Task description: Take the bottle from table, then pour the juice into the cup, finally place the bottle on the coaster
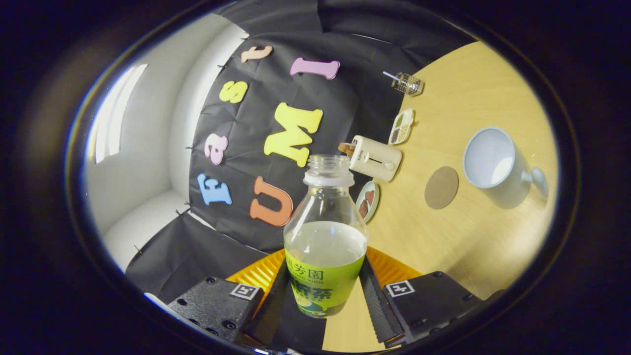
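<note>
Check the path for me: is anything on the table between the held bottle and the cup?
Nothing visible blocks it. The gripper has its jaws closed on the bottle, uncapped and lifted. Between it and the cup lies only the flat coaster; the toaster and plates sit off to one side.

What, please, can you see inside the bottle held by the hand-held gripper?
The uncapped bottle, gripped between the hand-held gripper fingers, holds pale juice up to its shoulder; the neck above is empty. Its green label hides the contents lower down.
</note>
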